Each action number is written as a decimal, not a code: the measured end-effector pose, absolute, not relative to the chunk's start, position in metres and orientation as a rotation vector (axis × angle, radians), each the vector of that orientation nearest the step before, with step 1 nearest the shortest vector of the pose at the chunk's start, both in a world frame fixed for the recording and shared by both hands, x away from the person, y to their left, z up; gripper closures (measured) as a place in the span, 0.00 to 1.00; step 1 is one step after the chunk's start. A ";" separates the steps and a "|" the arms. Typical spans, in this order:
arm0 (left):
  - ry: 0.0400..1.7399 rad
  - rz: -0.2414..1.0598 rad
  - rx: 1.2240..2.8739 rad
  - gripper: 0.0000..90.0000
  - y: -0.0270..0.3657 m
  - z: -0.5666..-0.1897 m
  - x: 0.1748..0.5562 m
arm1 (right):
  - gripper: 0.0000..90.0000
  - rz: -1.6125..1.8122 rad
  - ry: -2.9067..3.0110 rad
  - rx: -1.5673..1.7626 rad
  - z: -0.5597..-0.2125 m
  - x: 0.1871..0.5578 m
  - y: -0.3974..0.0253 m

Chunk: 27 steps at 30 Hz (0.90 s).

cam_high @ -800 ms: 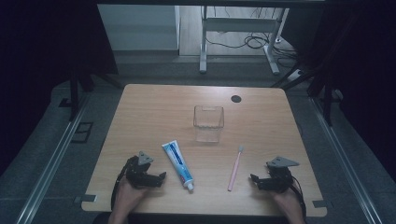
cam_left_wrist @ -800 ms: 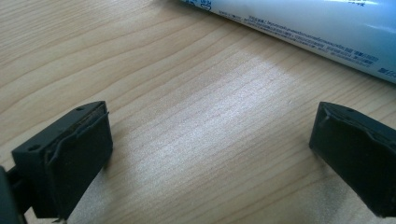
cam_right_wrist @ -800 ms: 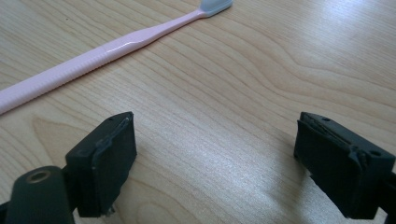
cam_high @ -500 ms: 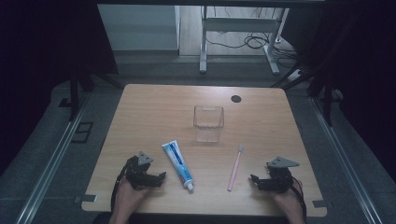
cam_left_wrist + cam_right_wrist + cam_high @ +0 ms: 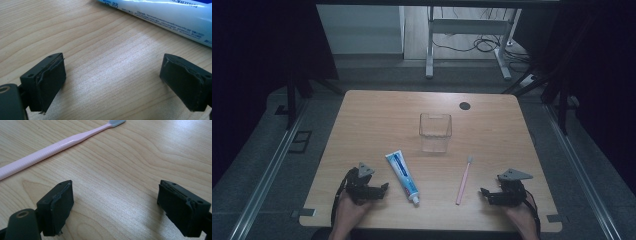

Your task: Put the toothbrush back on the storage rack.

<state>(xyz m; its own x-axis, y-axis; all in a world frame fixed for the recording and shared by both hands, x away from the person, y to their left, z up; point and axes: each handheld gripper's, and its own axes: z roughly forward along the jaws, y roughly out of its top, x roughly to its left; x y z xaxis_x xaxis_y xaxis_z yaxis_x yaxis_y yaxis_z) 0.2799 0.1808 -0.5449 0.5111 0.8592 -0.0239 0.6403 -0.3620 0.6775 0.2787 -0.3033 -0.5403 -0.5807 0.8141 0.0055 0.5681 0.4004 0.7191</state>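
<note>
I have the toothpaste tube [image 5: 402,176] lying flat on the tabletop [image 5: 377,120], just in front of the clear cup [image 5: 435,132] and to its left; its long axis runs slantwise, the flat crimped end toward the cup and the white cap toward my edge of the tabletop. The pink toothbrush [image 5: 463,173] lies on the other side, in front of the cup and to its right, its long axis nearly straight away from me with the bristle head at the end nearer the cup and the handle end toward me. My left gripper [image 5: 382,188] rests on the tabletop just beside the tube, on the side away from the cup's midline, and in the left gripper view its fingers [image 5: 45,85] stand wide apart over bare wood, with the tube's printed side [image 5: 170,17] crossing the top of that view, not touching either finger. My right gripper [image 5: 486,192] sits near the toothbrush handle, and in the right gripper view its fingers [image 5: 56,207] are likewise spread wide with nothing between them, the toothbrush [image 5: 60,145] running across ahead of them. Compared with the earlier high view, I see no shift: tube, brush, cup and both grippers hold the same places. Beyond the cup a small dark round spot [image 5: 464,105] marks the tabletop. Nothing lies between either gripper and its nearest thing.
</note>
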 end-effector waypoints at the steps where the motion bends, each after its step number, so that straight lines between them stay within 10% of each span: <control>1: 1.219 0.444 2.120 0.07 0.181 -0.545 0.280 | 0.15 0.987 2.321 1.197 -0.540 0.279 -0.303; 20: 1.178 0.426 2.155 0.03 0.180 -0.545 0.279 | 0.16 1.012 2.406 1.175 -0.529 0.277 -0.289; 27: 1.188 0.430 2.142 0.04 0.180 -0.545 0.278 | 0.30 1.003 2.409 1.170 -0.525 0.277 -0.284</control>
<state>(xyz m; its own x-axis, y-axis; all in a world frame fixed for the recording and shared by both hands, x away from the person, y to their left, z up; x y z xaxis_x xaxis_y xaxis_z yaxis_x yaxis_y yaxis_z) 0.2784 0.1799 -0.5452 0.5374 0.8430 -0.0239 0.6325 -0.3842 0.6726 0.2774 -0.2844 -0.5245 -0.6324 0.7732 0.0473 0.5785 0.4308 0.6927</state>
